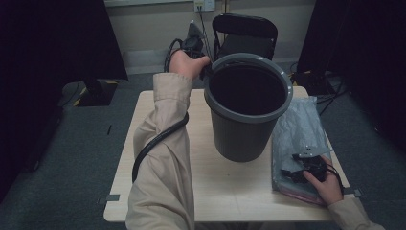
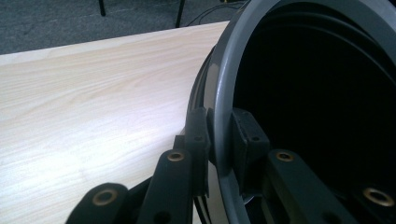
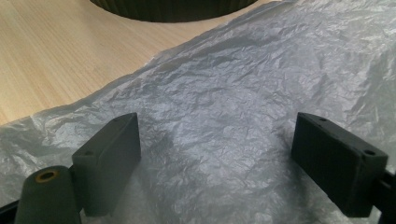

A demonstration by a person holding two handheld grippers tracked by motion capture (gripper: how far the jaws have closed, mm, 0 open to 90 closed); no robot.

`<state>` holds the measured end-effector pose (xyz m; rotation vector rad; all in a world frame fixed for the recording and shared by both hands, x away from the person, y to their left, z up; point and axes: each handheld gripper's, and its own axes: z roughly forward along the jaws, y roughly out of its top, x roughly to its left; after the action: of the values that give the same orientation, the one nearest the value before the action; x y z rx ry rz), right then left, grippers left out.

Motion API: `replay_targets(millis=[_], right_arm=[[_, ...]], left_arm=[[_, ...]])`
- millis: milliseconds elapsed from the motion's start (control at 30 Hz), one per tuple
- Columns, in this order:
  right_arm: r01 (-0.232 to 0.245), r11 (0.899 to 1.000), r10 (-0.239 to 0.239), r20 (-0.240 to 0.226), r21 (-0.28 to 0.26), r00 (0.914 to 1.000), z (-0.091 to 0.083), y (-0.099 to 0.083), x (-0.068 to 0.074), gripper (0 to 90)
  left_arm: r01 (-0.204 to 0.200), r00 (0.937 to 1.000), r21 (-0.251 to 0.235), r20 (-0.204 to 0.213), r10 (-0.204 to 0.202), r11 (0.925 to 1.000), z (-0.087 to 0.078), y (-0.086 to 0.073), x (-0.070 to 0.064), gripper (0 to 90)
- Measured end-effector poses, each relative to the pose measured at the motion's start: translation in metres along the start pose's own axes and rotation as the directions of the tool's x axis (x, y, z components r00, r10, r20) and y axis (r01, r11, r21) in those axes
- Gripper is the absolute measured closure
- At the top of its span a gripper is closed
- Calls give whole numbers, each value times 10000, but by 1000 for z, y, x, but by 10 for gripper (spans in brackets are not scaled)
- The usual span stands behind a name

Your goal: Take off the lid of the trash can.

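A dark grey plastic bin [image 1: 242, 129] stands in the middle of the light wooden table [image 1: 158, 191], its mouth open and dark inside. My left gripper [image 1: 206, 71] is at the bin's far left rim. In the left gripper view it [image 2: 222, 126] is shut on the rim [image 2: 223, 84], one jaw outside and one inside. A crinkled grey plastic bag [image 1: 299, 124] lies flat on the table's right side. My right gripper [image 1: 300, 160] hovers low over the bag's near end. In the right gripper view it [image 3: 217, 149] stands open over the bag [image 3: 233, 88], with nothing between the jaws.
A black folding chair [image 1: 246, 31] stands behind the table, with cables [image 1: 321, 86] on the grey floor at the back right. The bin's ribbed base [image 3: 173, 8] sits just beyond the bag. Bare tabletop lies left of the bin and along the front.
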<state>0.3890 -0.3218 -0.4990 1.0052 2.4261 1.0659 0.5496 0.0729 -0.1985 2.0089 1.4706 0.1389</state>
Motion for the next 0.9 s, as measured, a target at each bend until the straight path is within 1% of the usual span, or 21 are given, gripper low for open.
replay_targets(millis=[133, 167, 233, 300, 400, 567, 600, 667, 700, 733, 767, 833, 900], right_arm=[[-2, 10000, 2, 0, 0, 10000, 0, 0, 0, 150], [-4, 10000, 4, 0, -1, 10000, 0, 0, 0, 150], [-1, 10000, 1, 2, 0, 10000, 0, 0, 0, 150], [-2, 10000, 2, 1, 1, 10000, 0, 0, 0, 150], [-1, 10000, 1, 2, 1, 10000, 0, 0, 0, 150], [0, 10000, 0, 2, 0, 10000, 0, 0, 0, 150], [2, 10000, -2, 2, -1, 10000, 0, 0, 0, 150], [6, 10000, -6, 3, -2, 10000, 0, 0, 0, 150], [4, 10000, -4, 4, -1, 10000, 0, 0, 0, 150], [-3, 10000, 3, 8, 2, 10000, 0, 0, 0, 150], [-2, 10000, 2, 7, 2, 10000, 0, 0, 0, 150], [-3, 10000, 3, 8, 3, 10000, 0, 0, 0, 150], [5, 10000, -5, 8, 1, 10000, 0, 0, 0, 150]], left_arm=[[-296, 9992, 34, -274, 297, 9996, 4, -1, -3, 788], [-244, 9994, -10, -260, 244, 9997, 4, -1, -3, 788], [-142, 9999, -86, -30, 141, 9999, 2, 0, -1, 789], [-131, 9999, -130, 41, 132, 9998, -1, 1, -1, 788], [-192, 9998, -141, -30, 191, 9997, -4, 3, -1, 788], [-192, 9998, -205, 63, 193, 9996, -6, 5, 0, 789], [-205, 9998, -168, 39, 205, 9997, -6, 5, 0, 789], [-387, 9992, -85, -122, 386, 9992, -4, 5, -1, 789], [-315, 9994, -67, -146, 314, 9995, -2, 4, -2, 789], [-395, 9991, -83, -122, 394, 9992, -1, 4, -1, 791], [-273, 9996, -58, -57, 273, 9996, 1, 3, 0, 791], [-225, 9997, -95, 82, 226, 9997, 2, 2, 3, 791], [11, 9994, -178, 339, -5, 9998, 1, 1, 7, 790]])
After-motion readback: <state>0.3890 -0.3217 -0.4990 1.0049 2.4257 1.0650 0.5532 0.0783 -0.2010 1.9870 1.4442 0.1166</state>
